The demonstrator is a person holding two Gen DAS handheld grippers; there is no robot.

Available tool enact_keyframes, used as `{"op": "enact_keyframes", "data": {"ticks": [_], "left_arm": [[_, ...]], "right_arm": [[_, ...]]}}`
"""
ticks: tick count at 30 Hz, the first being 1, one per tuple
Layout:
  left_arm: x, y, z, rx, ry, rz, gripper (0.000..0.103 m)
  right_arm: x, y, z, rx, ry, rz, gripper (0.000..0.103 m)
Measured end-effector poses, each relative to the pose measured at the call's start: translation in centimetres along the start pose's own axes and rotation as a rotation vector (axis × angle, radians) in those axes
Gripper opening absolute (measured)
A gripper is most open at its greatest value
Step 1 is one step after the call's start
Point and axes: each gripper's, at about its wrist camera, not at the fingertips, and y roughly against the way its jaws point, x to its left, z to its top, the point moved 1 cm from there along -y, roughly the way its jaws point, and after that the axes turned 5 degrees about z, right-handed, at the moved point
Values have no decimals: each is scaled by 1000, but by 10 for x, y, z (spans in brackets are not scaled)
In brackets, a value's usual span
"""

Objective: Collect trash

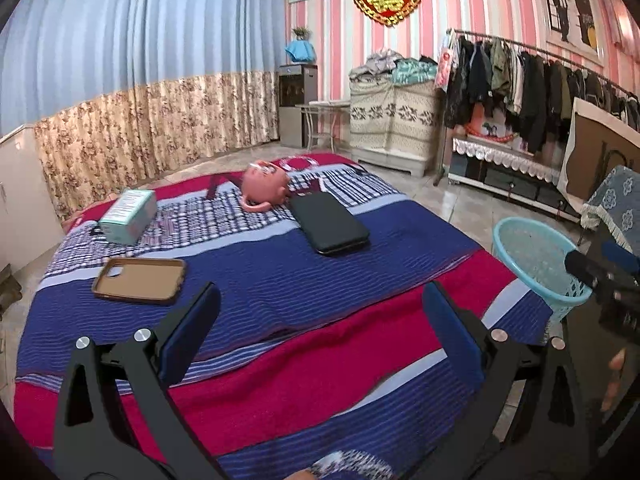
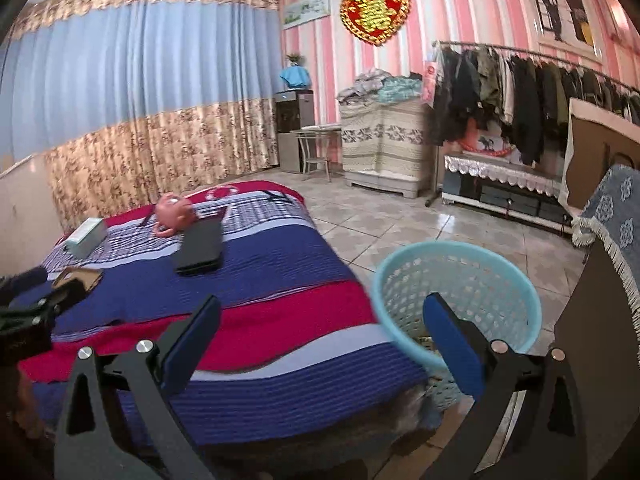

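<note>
My left gripper [image 1: 320, 320] is open over the striped blanket [image 1: 360, 352], nothing between its blue pads. Ahead of it lie a brown phone case [image 1: 140, 280], a pale green box [image 1: 128, 216], a pink pot-shaped toy [image 1: 264, 190] and a black wallet-like case [image 1: 328, 224]. My right gripper [image 2: 320, 332] is also open and empty, near the rim of a light blue mesh basket [image 2: 456, 300] standing on the floor beside the bed. Something dark lies at the basket's bottom, too blurred to name. In the left wrist view the basket [image 1: 540, 264] is at the right.
Tiled floor [image 2: 400, 220] lies beyond the basket. A clothes rack [image 1: 540, 80], a low cabinet [image 1: 500, 168] and a covered chest [image 1: 392, 120] line the striped wall. Curtains [image 1: 140, 80] hang behind the bed. A chair with a blue cover [image 2: 616, 216] stands at the right.
</note>
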Motion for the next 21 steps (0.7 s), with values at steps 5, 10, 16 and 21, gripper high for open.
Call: {"op": "enact_keyframes", "data": {"ticks": [5,10,16,21], "left_arm": [[21,22,1,-3,23,15,98],[38,49,-8,-17,-1,68,98],[49,81,-22,-84,27,79,98],[50,92,-30,-114,64,74,98]], "right_arm": [[42,29,-5,-31,72,-33,98],[63,50,-13,-33,81,-38,98],[75,68,-17,-51,96,-69,98],[81,82,-16,-72,95,-73,98]]}}
